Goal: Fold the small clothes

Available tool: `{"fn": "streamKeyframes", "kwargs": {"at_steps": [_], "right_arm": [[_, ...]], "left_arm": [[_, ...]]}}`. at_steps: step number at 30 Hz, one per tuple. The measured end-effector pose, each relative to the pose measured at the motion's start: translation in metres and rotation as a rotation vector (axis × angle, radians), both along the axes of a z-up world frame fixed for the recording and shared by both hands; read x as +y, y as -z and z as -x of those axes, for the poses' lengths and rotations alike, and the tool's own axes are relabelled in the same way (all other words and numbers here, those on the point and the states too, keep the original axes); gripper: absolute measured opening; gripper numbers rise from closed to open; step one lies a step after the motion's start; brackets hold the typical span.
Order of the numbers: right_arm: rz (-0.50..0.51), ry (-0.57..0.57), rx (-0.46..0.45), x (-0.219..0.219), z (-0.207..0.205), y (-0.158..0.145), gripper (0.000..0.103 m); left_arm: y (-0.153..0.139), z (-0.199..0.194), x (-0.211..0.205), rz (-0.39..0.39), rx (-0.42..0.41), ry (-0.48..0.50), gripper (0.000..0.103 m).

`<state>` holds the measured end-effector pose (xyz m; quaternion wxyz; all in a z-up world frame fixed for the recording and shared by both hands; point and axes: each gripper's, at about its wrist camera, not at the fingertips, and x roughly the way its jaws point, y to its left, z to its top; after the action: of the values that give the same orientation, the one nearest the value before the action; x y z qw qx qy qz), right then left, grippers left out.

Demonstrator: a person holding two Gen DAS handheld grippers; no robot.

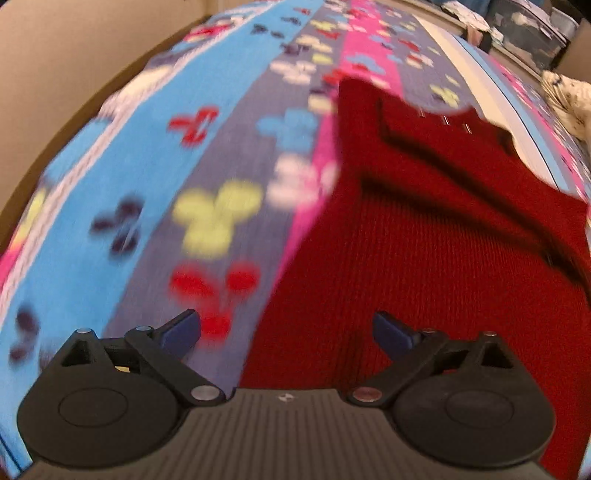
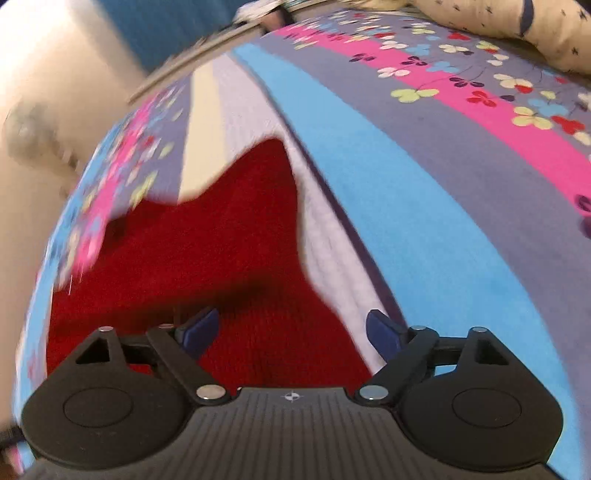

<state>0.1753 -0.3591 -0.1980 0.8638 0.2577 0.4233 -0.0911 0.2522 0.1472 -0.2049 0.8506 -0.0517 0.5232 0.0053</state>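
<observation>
Tools (image 1: 287,328) (image 2: 292,328) agape over sweater (image 1: 424,258) edges

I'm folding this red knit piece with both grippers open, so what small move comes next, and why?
Probably lower the left gripper onto the red knit garment's near edge and close. Both it and the right gripper are open and empty above the garment spread on the bedsheet.

A striped bedsheet (image 2: 424,192) in blue, grey, pink and white, printed with small clover flowers, is covering the bed. A cream star-printed cushion (image 2: 517,26) is lying at its far edge beside the pink band.
</observation>
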Motion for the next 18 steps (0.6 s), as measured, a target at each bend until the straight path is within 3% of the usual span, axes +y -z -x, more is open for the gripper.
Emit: {"fn": "streamKeyframes", "kwargs": {"at_steps": [4,8,11,14,18], "right_arm": [[0.055,-0.085,0.068,0.013,0.075,0.005,0.089],[0.041,-0.076,0.124,0.018,0.126,0.016,0.089],[-0.031,-0.022,0.149,0.016,0.151,0.028,0.089],[-0.084,-0.011,0.168,0.013,0.165,0.043,0.09],[-0.025,-0.087,0.134,0.028,0.172,0.047,0.094]], "left_arm": [[0.003,0.05,0.013,0.011,0.053,0.011,0.1],[0.014,0.088,0.019,-0.005,0.089,0.036,0.103],[0.028,0.103,0.018,-0.019,0.133,0.072,0.103],[0.028,0.115,0.016,-0.034,0.104,0.091,0.103],[0.029,0.117,0.014,0.009,0.148,0.09,0.103]]}}
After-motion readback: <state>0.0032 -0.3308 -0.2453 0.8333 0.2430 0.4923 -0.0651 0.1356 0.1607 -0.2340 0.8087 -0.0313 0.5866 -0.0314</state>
